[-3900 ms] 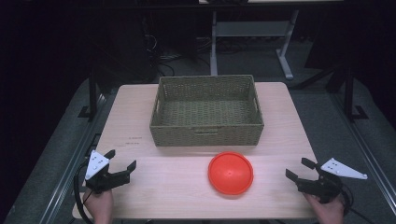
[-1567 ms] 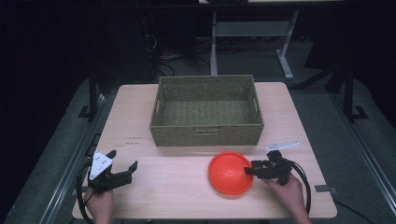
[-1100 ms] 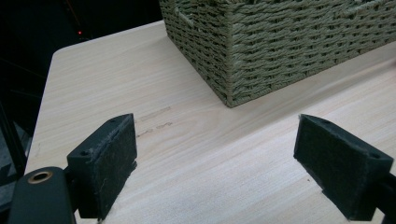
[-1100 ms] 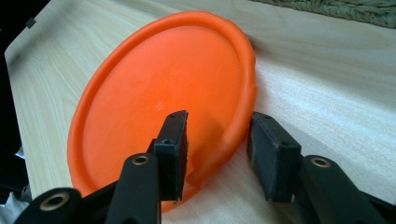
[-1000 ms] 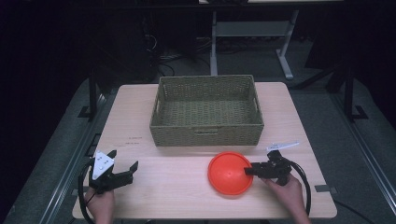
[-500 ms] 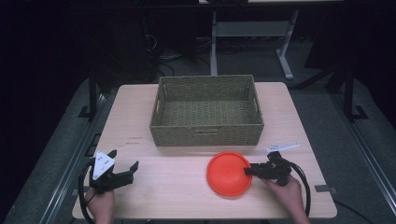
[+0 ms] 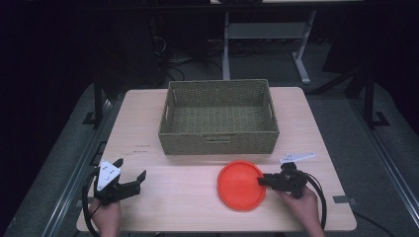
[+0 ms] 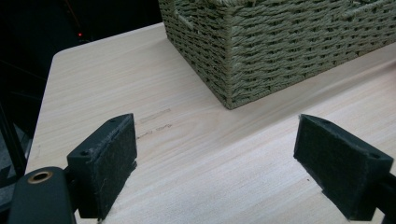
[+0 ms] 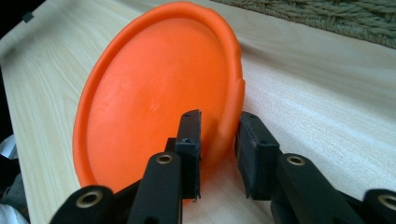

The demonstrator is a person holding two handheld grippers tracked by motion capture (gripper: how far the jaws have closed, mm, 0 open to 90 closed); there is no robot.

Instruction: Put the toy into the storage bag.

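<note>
An orange plate [image 7: 241,185] lies on the wooden table [image 7: 183,207] in front of a woven basket [image 7: 217,144]. My right gripper [image 7: 261,181] is at the plate's right edge, shut on its rim. In the right gripper view the plate [image 9: 154,102] is tilted, with its raised rim between the two pads of the gripper [image 9: 218,126]. My left gripper [image 7: 131,169] rests near the table's front left corner, open and holding nothing. In the left gripper view its gap [image 8: 215,158] spans bare wood, with the basket's corner [image 8: 280,46] beyond.
The basket is empty and stands at the table's centre back; its wall [image 9: 327,14] runs just behind the plate. Bare wood stretches between the two grippers. Dark floor and table legs surround the table.
My right gripper came in from the table's right edge to the plate and shut on its rim. The plate has since shifted slightly left. The left gripper has stayed put.
</note>
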